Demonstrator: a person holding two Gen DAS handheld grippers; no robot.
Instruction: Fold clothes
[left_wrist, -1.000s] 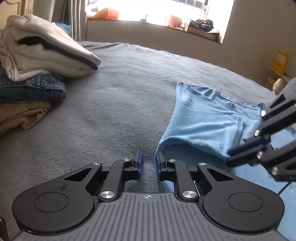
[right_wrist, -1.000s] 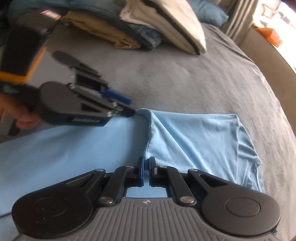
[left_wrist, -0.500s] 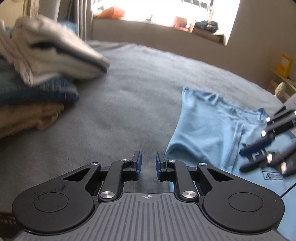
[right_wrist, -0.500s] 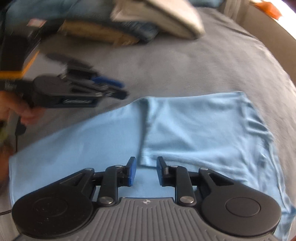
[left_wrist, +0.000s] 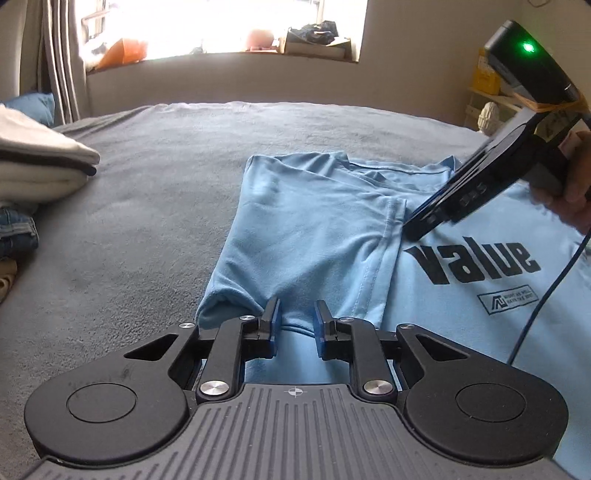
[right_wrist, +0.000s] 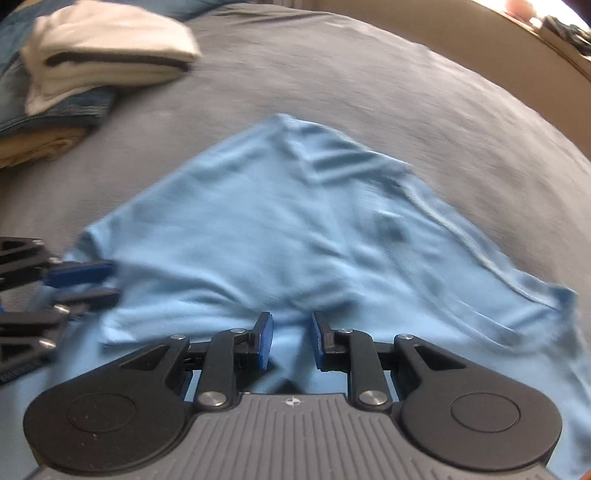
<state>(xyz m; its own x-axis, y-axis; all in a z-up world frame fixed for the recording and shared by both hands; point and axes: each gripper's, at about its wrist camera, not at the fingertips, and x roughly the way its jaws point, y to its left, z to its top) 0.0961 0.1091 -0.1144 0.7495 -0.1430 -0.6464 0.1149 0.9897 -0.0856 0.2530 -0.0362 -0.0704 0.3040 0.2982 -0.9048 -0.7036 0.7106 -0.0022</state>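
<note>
Tongs (left_wrist: 294, 319) (right_wrist: 289, 332) both slightly apart, empty, over shirt (left_wrist: 314, 221).

Both grippers are angled downward; the left gripper (left_wrist: 294, 319) is held slightly parted, the right gripper (right_wrist: 291, 332) likewise, its jaws having just been closing a little

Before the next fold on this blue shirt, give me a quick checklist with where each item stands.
1. Left gripper free of cloth: ok, jaws apart over the light blue t-shirt.
2. Right gripper free: ok, jaws have just been opening and easing, nothing clamped.
3. Sleeve side folded inward: ok.
4. Fold smooth: not ok, wrinkles show.
5. Folded pile apart from shirt: ok.
6. Far hem position: cannot tell.
</note>
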